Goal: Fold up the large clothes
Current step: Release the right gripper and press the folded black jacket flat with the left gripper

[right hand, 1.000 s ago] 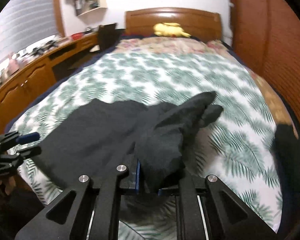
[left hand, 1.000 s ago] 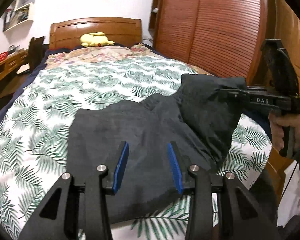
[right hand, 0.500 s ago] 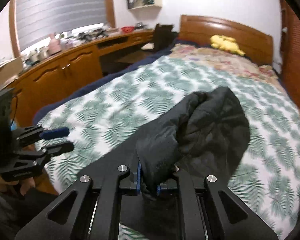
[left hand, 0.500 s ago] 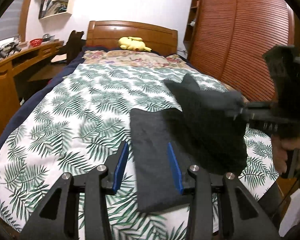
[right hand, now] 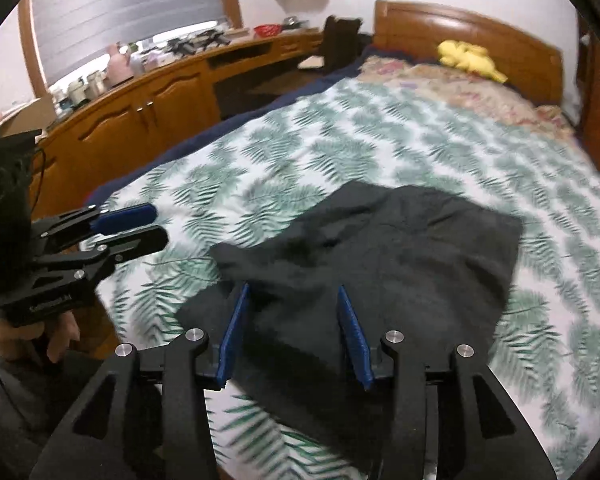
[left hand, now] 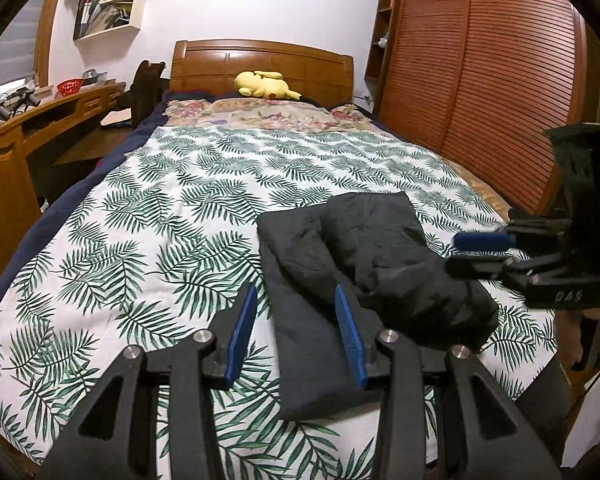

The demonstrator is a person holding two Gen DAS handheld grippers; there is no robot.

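Note:
A black garment lies folded into a thick strip on the leaf-print bedspread, its upper layer bunched toward the near right. My left gripper hovers open above the strip's near left edge, nothing between its blue pads. In the right wrist view the same garment spreads below my right gripper, whose jaws are opening; the cloth lies under the gap and is free of the pads. Each gripper also shows in the other's view: the right gripper at the garment's right, the left gripper at its left.
A yellow plush toy rests by the wooden headboard. A wooden desk with cabinets runs along one side of the bed, louvred wardrobe doors along the other. A hand holds the left gripper's handle.
The right gripper carried a fold of the black garment across and has let it go, its jaws now apart. The garment went from spread out to a narrower folded strip. The left gripper swung sideways.

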